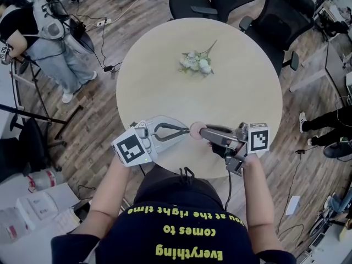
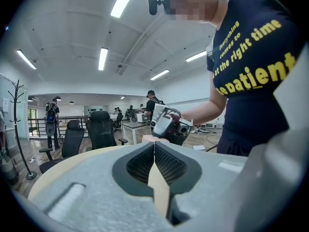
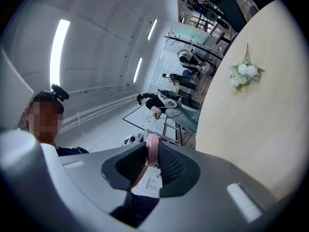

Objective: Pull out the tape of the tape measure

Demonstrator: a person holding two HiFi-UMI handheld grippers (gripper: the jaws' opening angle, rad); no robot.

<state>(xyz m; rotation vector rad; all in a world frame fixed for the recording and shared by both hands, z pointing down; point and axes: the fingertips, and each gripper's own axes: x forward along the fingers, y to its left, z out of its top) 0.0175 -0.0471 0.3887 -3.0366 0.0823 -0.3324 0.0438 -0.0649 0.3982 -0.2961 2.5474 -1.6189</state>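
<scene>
A small round pink tape measure (image 1: 196, 130) hangs above the near edge of the round beige table (image 1: 159, 76), between my two grippers. My right gripper (image 1: 203, 131) points left and is shut on the pink case. In the right gripper view the tape measure (image 3: 151, 148) sits edge-on between the ribbed pads. My left gripper (image 1: 187, 130) points right, its jaws shut, with the tips right against the case. In the left gripper view the pink tape measure (image 2: 152, 139) shows just past the closed tips. Whether the tape's end is pinched between them is hidden.
A bunch of white artificial flowers (image 1: 196, 63) lies on the far half of the table. Black office chairs (image 1: 280, 21) stand behind the table. A person (image 1: 44, 43) stands at the far left on the wooden floor, where cables run.
</scene>
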